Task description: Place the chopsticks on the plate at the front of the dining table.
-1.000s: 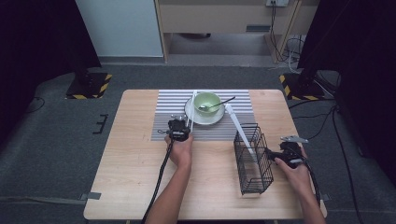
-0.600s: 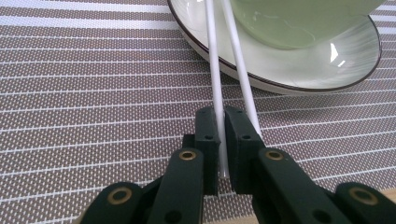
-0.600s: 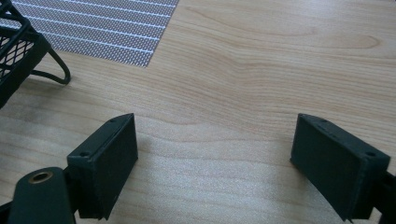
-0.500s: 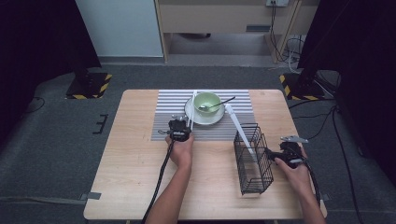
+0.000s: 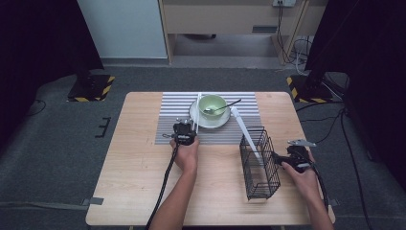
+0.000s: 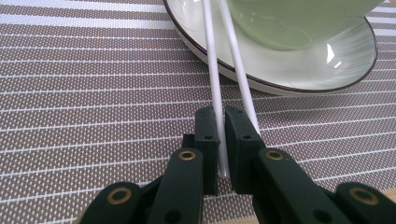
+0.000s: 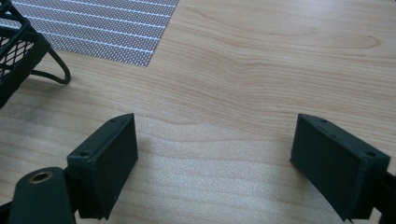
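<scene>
Wooden surface [image 5: 143, 158] with striped mat [image 5: 174, 120]: left gripper [image 6: 221, 140] fingers clamp one white chopstick [image 6: 212, 79] leaning on the saucer [image 6: 289, 74] rim; right gripper [image 7: 215, 163] fingers gape empty beside a wire basket [image 5: 258, 163].

1. A light wooden desk [image 5: 143, 191] is set on a grey carpeted floor [image 5: 57, 158].
2. Black curtains [image 5: 38, 38] are hung at the left and the right of the room.
3. A pale panel [image 5: 119, 28] is seen behind the desk, and a wooden cabinet [image 5: 230, 17] is placed beside it.
4. Two stand bases with yellow-and-black hazard stripes [image 5: 91, 88] are seen on the floor.
5. Cables [image 5: 292, 52] are laid near the cabinet.
</scene>
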`<move>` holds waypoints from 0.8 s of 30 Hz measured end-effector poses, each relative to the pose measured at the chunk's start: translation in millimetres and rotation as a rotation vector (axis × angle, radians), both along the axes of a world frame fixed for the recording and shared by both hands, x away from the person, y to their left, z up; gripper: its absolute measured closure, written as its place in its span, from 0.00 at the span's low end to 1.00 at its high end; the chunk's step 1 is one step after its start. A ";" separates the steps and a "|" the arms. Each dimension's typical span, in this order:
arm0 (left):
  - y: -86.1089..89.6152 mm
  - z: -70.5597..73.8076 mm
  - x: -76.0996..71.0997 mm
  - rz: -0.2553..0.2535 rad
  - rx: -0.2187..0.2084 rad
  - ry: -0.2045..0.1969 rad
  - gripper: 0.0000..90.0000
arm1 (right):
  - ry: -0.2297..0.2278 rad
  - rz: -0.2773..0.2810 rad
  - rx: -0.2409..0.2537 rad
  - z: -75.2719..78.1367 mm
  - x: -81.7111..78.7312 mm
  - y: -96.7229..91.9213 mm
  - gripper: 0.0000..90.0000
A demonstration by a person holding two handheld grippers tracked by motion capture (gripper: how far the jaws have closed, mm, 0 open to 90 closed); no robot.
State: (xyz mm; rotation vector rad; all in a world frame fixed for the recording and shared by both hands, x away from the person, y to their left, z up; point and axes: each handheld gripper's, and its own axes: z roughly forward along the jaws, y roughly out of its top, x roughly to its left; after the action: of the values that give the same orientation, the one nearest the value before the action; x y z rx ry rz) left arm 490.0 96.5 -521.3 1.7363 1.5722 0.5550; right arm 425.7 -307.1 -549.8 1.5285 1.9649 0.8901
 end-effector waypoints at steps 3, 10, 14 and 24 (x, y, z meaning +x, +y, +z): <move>0.3 0.1 0.3 0.001 -0.003 0.000 0.93 | 0.000 0.000 0.000 0.0 0.0 0.0 0.16; 0.3 0.3 1.3 -0.003 -0.006 -0.002 0.93 | 0.000 0.000 0.000 0.0 -0.1 0.0 0.16; 0.0 0.6 2.2 -0.004 -0.006 -0.003 0.93 | 0.000 0.000 0.000 0.0 -0.1 0.0 0.16; -1.8 0.4 1.9 -0.007 -0.008 -0.005 0.92 | 0.000 0.000 0.001 0.0 -0.1 0.0 0.16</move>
State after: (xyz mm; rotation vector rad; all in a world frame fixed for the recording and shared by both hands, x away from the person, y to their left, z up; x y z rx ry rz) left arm 491.9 94.7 -520.9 1.7326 1.5625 0.5493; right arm 425.6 -307.1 -549.8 1.5287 1.9651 0.8907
